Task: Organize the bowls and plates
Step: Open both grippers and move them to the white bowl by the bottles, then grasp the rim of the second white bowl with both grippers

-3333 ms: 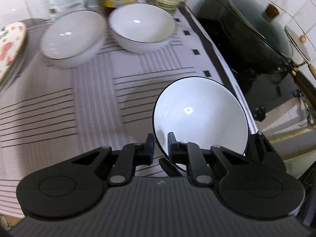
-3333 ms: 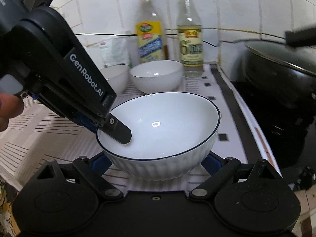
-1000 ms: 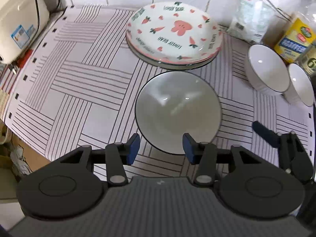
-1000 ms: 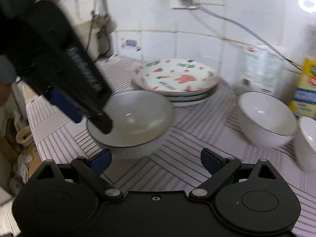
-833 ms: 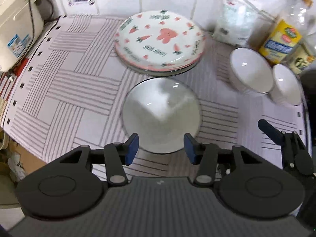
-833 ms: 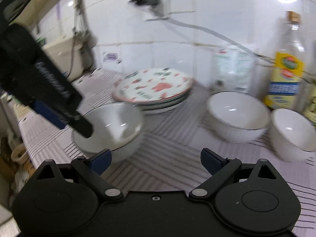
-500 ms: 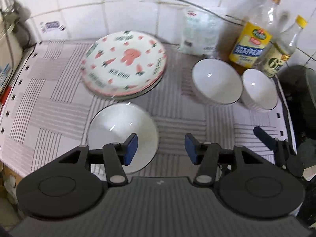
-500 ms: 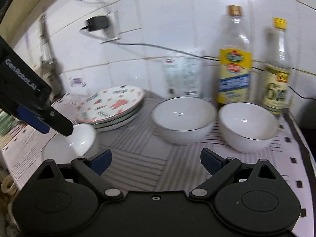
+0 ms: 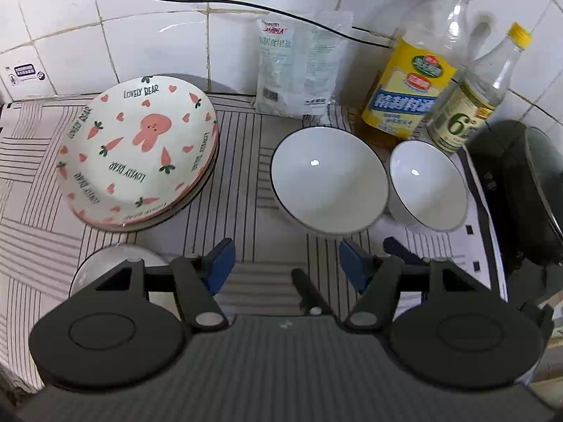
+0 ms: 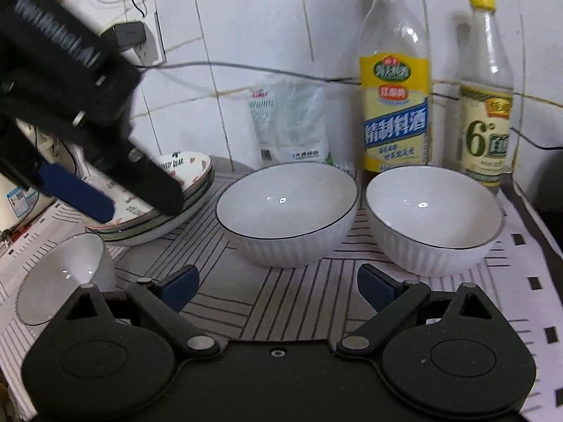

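Right now my left gripper (image 9: 283,262) hangs above the striped mat (image 9: 242,190) with its blue-padded fingers (image 9: 220,263) spread wide and nothing between them. My right gripper (image 10: 278,286) sits low over the same mat, fingers apart too, empty. Down at my left, one white bowl (image 10: 59,274) stands on its own, near the front edge of the stack of carrot-and-rabbit plates (image 9: 139,153); from my left camera only its rim (image 9: 116,253) shows behind the gripper body. Ahead of me two more white bowls with dark rims stand close side by side: the larger bowl (image 9: 329,184) and the right-hand bowl (image 9: 427,184). Behind them against the tiled wall I see a yellow-labelled bottle (image 9: 413,81), a second bottle with a yellow cap (image 9: 471,102), and a clear bag (image 9: 301,66). Off right there's a dark wok (image 9: 524,190).
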Tool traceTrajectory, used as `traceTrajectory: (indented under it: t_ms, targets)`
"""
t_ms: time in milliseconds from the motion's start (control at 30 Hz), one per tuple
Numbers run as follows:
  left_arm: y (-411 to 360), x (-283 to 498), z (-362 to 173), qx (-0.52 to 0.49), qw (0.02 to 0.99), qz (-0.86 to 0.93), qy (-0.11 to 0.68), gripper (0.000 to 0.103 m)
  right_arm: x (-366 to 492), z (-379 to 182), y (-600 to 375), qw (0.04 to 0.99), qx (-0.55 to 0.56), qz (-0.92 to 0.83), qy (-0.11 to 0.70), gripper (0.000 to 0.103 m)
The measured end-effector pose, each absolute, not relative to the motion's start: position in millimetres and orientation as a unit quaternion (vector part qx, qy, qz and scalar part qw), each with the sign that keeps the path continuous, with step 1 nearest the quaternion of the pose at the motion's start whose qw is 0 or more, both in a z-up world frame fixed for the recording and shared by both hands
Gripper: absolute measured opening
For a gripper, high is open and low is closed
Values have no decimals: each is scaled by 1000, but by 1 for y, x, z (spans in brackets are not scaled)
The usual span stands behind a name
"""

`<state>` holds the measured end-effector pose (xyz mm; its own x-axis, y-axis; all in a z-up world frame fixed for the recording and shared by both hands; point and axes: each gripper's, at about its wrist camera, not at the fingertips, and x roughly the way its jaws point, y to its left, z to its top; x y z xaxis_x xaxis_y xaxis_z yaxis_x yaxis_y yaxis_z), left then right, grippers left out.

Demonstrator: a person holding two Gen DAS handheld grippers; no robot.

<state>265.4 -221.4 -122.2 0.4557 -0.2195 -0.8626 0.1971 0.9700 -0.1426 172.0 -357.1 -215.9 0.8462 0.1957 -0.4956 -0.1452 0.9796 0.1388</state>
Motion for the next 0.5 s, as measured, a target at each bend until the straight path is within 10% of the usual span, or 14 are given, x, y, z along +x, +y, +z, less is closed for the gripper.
traceTrajectory:
  t_ms: [500]
  targets:
    - [-226, 319, -176, -10, 838, -135, 529, 73, 227, -235, -337, 949, 44, 85, 300, 95]
